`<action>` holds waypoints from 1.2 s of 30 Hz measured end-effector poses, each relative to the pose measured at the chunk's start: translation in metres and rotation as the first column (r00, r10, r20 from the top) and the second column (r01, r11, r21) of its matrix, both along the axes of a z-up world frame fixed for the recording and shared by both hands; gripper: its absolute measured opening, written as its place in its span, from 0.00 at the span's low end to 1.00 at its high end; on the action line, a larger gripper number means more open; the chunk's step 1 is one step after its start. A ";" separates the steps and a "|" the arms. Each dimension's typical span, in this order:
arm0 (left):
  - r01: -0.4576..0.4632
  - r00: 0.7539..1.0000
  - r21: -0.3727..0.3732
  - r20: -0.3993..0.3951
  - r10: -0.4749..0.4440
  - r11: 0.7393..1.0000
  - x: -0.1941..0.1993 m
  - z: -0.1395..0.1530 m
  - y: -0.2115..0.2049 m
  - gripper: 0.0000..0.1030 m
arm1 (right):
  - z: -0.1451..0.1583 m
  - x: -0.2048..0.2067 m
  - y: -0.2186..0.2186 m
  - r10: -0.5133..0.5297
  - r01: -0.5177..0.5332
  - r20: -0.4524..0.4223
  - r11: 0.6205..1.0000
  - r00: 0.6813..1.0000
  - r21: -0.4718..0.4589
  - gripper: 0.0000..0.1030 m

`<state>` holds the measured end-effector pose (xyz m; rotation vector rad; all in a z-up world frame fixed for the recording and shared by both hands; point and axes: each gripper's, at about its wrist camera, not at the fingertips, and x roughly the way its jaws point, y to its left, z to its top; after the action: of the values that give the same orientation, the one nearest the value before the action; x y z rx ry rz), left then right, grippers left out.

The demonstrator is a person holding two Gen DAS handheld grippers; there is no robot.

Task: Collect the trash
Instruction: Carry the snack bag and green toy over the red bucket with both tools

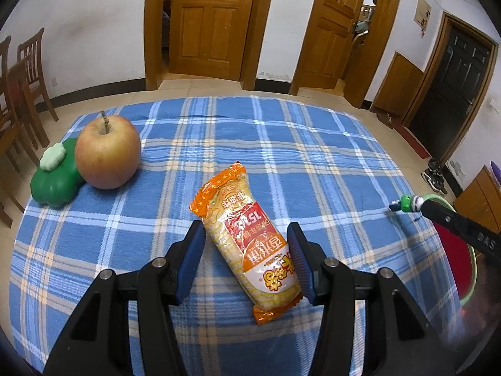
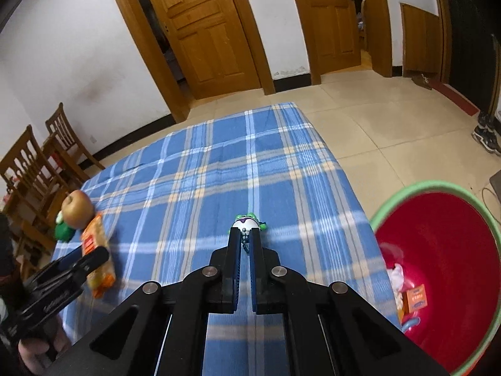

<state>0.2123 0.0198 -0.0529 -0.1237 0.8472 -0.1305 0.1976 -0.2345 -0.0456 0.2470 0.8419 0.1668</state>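
Note:
An orange snack packet (image 1: 247,244) lies on the blue plaid tablecloth (image 1: 281,144). My left gripper (image 1: 245,239) is open, its blue pads on either side of the packet, just above the cloth. My right gripper (image 2: 245,235) is shut on a small green and white toy figure (image 2: 249,222), held above the table's right part; it also shows in the left wrist view (image 1: 407,202). The packet (image 2: 97,250) and the left gripper (image 2: 78,260) show at the left of the right wrist view.
A red bin with a green rim (image 2: 444,266) stands on the floor right of the table, with scraps inside. An apple (image 1: 108,153) and a green pepper toy (image 1: 56,178) sit at the table's left. Wooden chairs (image 2: 37,163) stand to the left.

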 end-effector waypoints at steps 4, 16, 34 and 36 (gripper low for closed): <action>0.015 1.000 0.004 0.006 -0.015 1.000 -0.006 0.006 -0.008 0.53 | 0.011 -0.020 -0.005 -0.002 0.001 0.021 1.000 1.000 0.018 0.04; 0.079 0.997 0.010 0.018 -0.079 0.997 -0.026 0.024 -0.046 0.53 | 0.039 -0.072 -0.038 -0.046 0.040 0.094 0.997 0.994 0.066 0.04; 0.267 0.963 0.027 0.026 -0.268 0.963 -0.046 0.042 -0.148 0.53 | 0.020 -0.120 -0.136 -0.309 0.308 0.039 0.951 0.950 0.032 0.05; 0.290 0.957 0.026 0.017 -0.291 0.957 -0.046 0.041 -0.160 0.53 | 0.013 -0.123 -0.146 -0.333 0.333 0.021 0.943 0.943 0.021 0.05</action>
<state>0.1658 -0.1403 -0.0115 0.0253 0.8424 -0.3976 0.0750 -0.3801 -0.0330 0.3991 0.7623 -0.1404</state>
